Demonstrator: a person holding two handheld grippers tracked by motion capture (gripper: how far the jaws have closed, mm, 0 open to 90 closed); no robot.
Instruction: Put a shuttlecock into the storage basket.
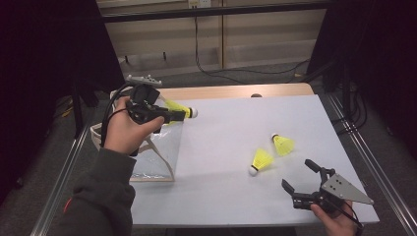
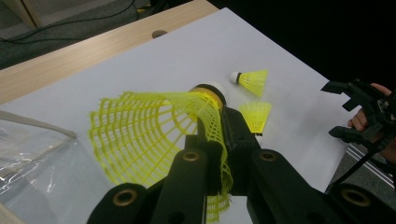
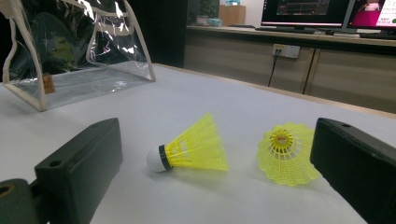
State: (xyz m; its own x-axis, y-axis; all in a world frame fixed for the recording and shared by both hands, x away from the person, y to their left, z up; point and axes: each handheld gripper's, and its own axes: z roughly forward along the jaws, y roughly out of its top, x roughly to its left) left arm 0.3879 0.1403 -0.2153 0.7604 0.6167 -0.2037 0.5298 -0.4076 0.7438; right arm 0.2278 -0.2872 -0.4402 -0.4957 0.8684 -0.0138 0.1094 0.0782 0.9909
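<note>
Where the white table (image 1: 236, 196) ends, grey floor (image 1: 275, 73) carries black cables (image 1: 221, 73).

The left gripper (image 1: 172, 115) is matte black, a chunky body with a black cable looping out behind it over the hand. Seen along its own jaws, each black link carries a round brass-coloured bushing near its base. The sleeve (image 1: 101, 196) behind that gripper is dark grey, with a small red mark by the cuff. The right gripper (image 1: 301, 176) is black too, its jaws angular (blocky slabs with small holes up close), and a grey three-cornered plate dotted with dark screws sits behind them.
</note>
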